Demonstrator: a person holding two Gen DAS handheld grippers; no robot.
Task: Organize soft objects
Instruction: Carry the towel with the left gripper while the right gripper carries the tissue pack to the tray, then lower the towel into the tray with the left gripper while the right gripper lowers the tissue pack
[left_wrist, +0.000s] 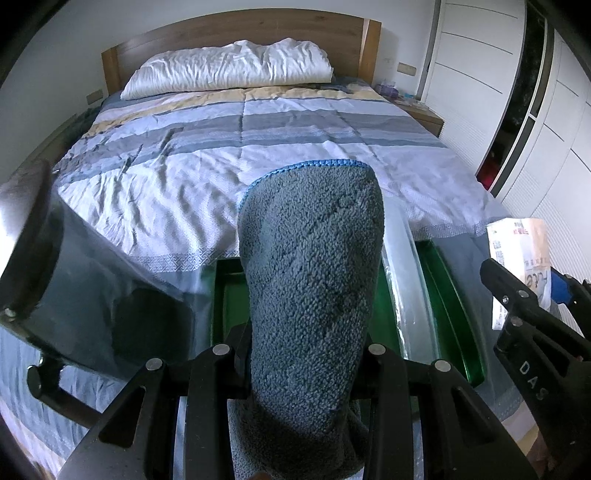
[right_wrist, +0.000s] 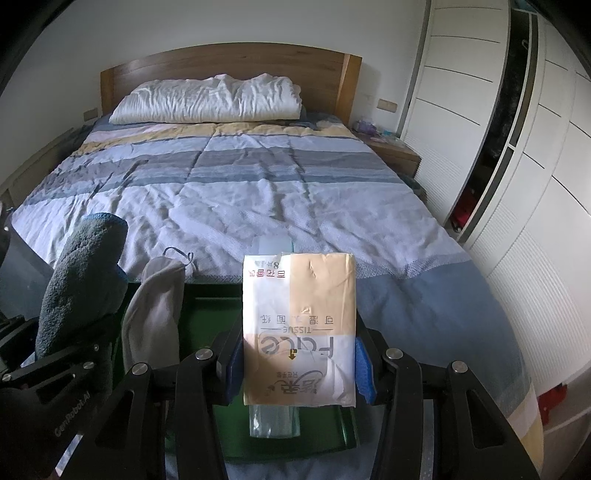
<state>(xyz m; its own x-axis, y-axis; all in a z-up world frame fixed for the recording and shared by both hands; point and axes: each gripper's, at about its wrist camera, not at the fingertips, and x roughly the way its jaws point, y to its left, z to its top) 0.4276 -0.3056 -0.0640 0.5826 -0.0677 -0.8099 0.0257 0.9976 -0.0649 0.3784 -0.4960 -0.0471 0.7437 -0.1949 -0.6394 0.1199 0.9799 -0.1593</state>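
We had the grey-blue towel (left_wrist: 314, 280) pinched in the left gripper (left_wrist: 299, 354), fingers closed on its lower end, the rest standing up over the green tray (left_wrist: 454, 314) at the foot edge of the bed (left_wrist: 258, 155). It looked light and floppy, so a hold low on the bundled folds seemed best. The right gripper (right_wrist: 299, 365) clamped the tissue pack (right_wrist: 299, 325) by its two long sides, blue pads (right_wrist: 364, 373) pressing in; the soft, slick wrapper could slip or crush. A pale grey cloth (right_wrist: 155, 314) hung between the two, and the pillow (right_wrist: 207, 99) lay at the headboard.
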